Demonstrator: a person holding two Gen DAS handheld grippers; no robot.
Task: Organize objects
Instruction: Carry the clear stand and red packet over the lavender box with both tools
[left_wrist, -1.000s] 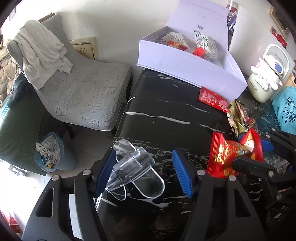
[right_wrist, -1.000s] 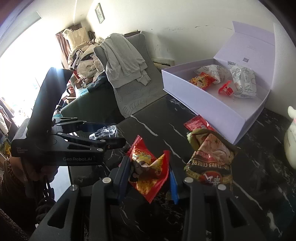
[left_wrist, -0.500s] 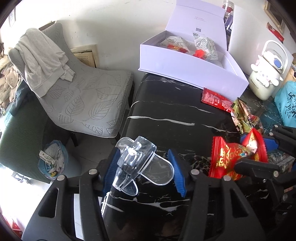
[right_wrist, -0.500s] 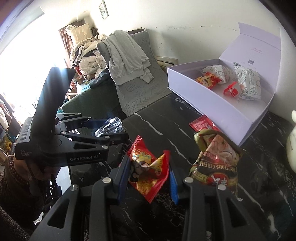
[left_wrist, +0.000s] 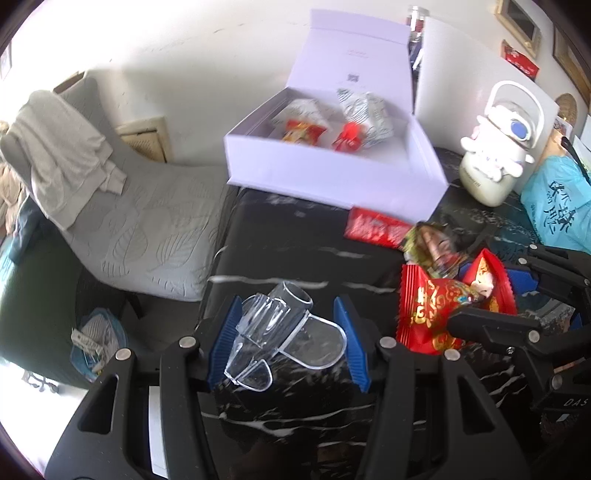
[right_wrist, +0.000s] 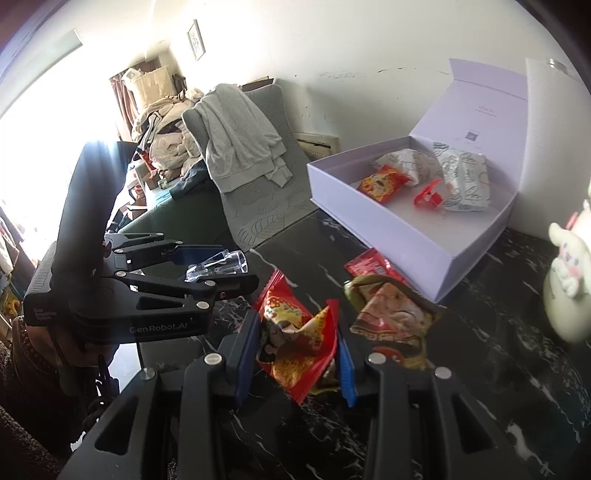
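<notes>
Near the table's (left_wrist: 280, 254) left edge, the left gripper (left_wrist: 286, 339) clamps a clear plastic clip (left_wrist: 284, 332). At right, the right gripper (right_wrist: 295, 349) pinches a red snack packet (right_wrist: 295, 339). The open white box (left_wrist: 332, 177) occupies the far edge.

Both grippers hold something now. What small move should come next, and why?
Probably carry the right gripper, shut on the red snack packet, forward toward the open white box. The box already holds similar packets and still shows bare floor. The left gripper holds the clear plastic clip off to the side, so the path looks free.
</notes>
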